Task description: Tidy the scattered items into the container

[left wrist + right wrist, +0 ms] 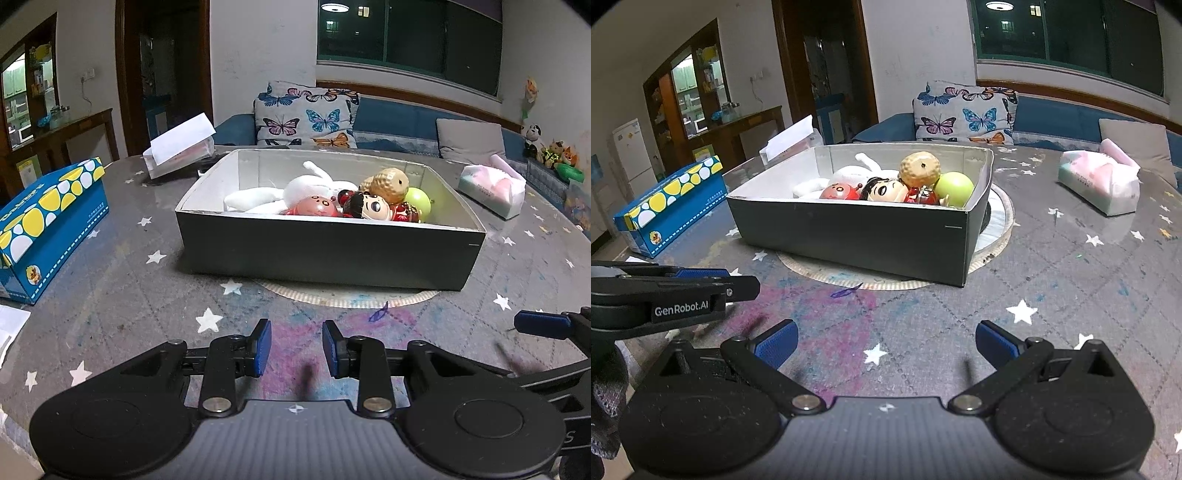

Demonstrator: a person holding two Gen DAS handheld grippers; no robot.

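box: dark open cardboard box (pixel 328 254) holds white plush, doll, peanut toy, green ball
left: none loose on counter (pixel 1071 295)
left hand-held gripper (pixel 296 349): spread, empty
right hand-held gripper (pixel 886 343): spread wide, empty
status: looks done

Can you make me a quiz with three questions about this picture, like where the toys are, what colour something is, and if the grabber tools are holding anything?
1. Where are the toys?
A. Inside the dark box
B. On top of the blue tissue box
C. Scattered on the table

2. What colour is the ball at the box's right end?
A. Purple
B. Green
C. Black

3. What is the right tool doing?
A. Squeezing a doll
B. Open, holding nothing
C. Gripping the box wall

Answers:
1. A, the white plush, the doll and the others all lie within the box walls.
2. B, it shows yellow-green beside the tan round toy.
3. B, its blue pads stand apart over bare tablecloth; the left tool is empty too.
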